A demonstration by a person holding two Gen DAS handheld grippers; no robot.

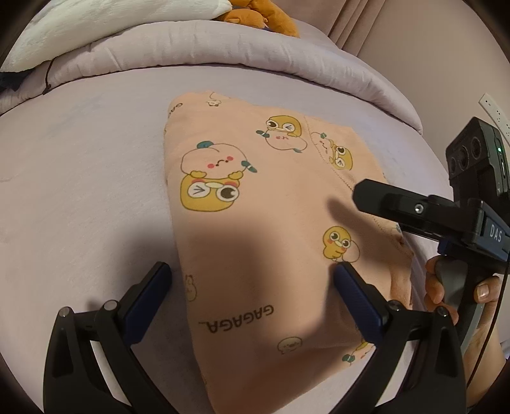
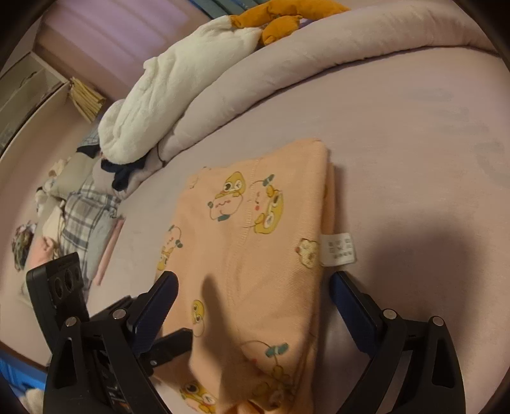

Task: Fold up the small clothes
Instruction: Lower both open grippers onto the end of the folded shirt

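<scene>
Bed: lilac bedsheet (image 1: 79, 178), flat and smooth, which is why it works as the folding surface.
Left gripper (image 1: 251, 296): jaws wide apart, nothing in them, hanging just over the near end of the garment. One blue pad sits off the left fold, the other over the cloth, so it looks lined up to grab that edge.
Right gripper (image 2: 253, 305): also spread wide and holding nothing, low over the other side. From the left wrist view you can see it coming in from the right with a hand (image 1: 446, 286) on its handle.
Garment: peach duck-print baby top (image 1: 255, 223), lying flat mid-bed and already doubled over into a tidy rectangle. Layered edges and the care label (image 2: 338, 248) stick out on one side.
Stage: my guess is one fold is in and both tools are open, either letting go or setting up the next fold.
Background: rolled lilac duvet (image 2: 287, 73) at the far edge with a white plush blanket (image 2: 165, 105) and orange plush toy (image 2: 280, 22) on top, well apart from the top.
Side pile: plaid fabric (image 2: 86, 216) and other laundry off to the left, out of the way.
</scene>
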